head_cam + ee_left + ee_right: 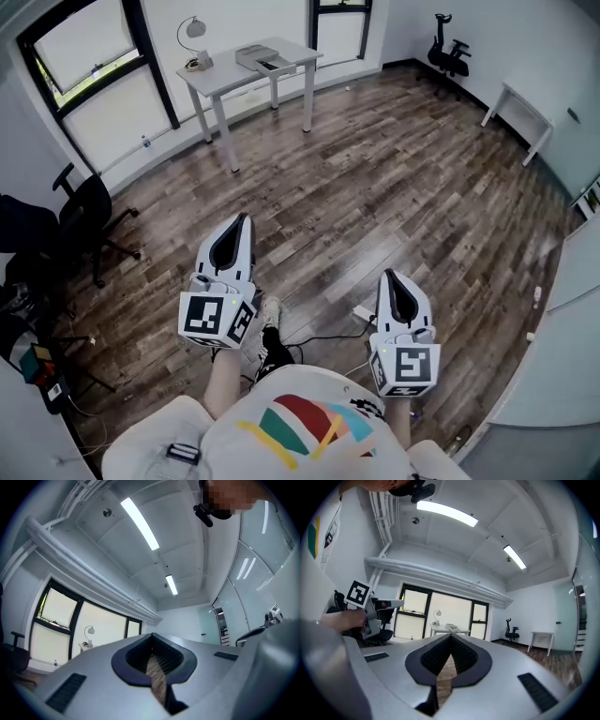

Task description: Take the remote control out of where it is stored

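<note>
Remote control unseen; left tongs (pixel 241 222) and right tongs (pixel 390 277) shut, empty, pointing forward above wood floor (pixel 375 169)

I count two white grippers with black-and-white marker cubes, my left gripper (pixel 246 219) and right gripper (pixel 388 276); two white four-legged tables, the larger table (pixel 220 75) and the smaller table (pixel 518 103); two black swivel office chairs, the far chair (pixel 448 52) and the near chair (pixel 89 208); one white desk lamp (pixel 194 29); two long ceiling light strips, the nearer strip (pixel 139 523) and the farther strip (pixel 171 584)
</note>
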Available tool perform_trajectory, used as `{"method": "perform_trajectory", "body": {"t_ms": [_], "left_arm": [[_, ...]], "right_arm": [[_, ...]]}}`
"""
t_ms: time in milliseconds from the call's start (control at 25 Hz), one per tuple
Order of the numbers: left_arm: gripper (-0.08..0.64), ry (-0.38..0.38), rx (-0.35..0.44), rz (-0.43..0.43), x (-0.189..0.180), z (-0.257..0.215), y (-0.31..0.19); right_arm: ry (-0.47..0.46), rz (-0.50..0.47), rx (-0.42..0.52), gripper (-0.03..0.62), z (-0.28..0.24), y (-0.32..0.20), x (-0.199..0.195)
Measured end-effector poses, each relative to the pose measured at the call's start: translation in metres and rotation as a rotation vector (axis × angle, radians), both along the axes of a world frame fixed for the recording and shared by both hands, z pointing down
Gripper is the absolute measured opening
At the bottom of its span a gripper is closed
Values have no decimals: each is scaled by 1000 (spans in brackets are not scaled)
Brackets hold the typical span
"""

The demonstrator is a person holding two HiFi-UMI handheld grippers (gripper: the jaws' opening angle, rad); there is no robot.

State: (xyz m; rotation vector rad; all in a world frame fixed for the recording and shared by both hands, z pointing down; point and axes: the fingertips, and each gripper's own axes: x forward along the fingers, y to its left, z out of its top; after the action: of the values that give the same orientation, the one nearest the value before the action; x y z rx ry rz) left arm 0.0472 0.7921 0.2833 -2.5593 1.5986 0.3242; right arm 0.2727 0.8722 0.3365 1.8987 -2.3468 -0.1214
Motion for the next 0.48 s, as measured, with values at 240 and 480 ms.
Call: {"method": "perform_trajectory", "body": {"t_ms": [240, 480], "left_arm": [[9, 50, -49, -29, -33, 25, -35], [9, 34, -118, -57, -72, 50, -116]], "right_arm": [[-29, 13, -127, 0, 38, -39, -12], [-17, -64, -135, 0, 49, -118, -66]]}}
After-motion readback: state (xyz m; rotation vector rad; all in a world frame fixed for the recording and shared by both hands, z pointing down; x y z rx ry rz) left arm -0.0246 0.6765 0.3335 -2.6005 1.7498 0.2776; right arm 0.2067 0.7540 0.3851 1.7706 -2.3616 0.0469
